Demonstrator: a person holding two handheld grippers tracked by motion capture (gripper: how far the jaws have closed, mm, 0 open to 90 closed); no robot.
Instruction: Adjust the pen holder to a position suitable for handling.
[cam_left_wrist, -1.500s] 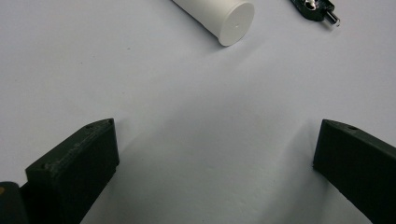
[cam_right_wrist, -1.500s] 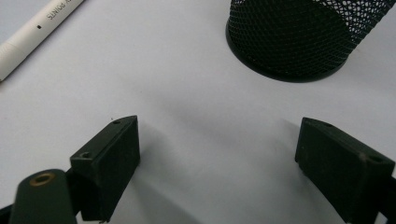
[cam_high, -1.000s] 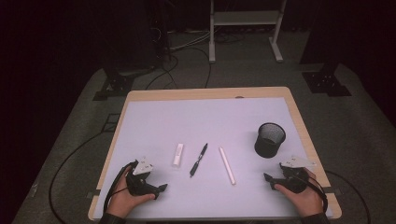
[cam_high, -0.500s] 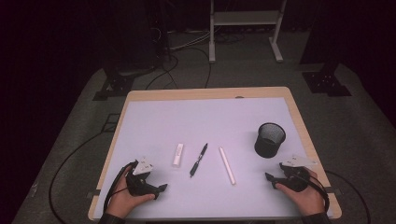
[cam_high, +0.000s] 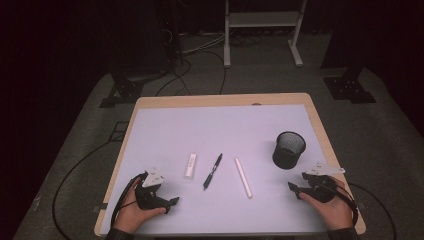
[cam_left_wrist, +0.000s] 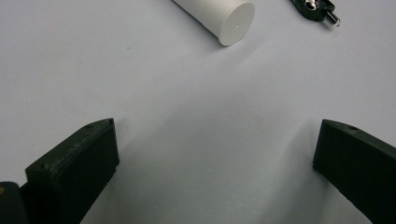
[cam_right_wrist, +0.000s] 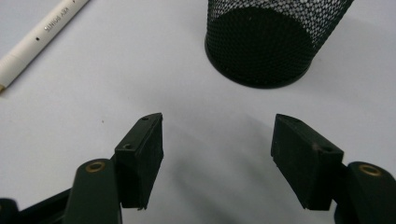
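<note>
mesh cup (cam_right_wrist: 275, 39) stands just ahead of the empty right gripper (cam_right_wrist: 217, 140).

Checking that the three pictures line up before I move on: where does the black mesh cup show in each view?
High view: the black mesh cup stands upright at the table's right, just ahead of the right gripper.
Left gripper view: the cup is not in this picture.
Right gripper view: the cup stands at top centre-right, beyond the open jaws.
Shared landmark: the long white pen, lying left of the cup, at top left in the right gripper view.
</note>
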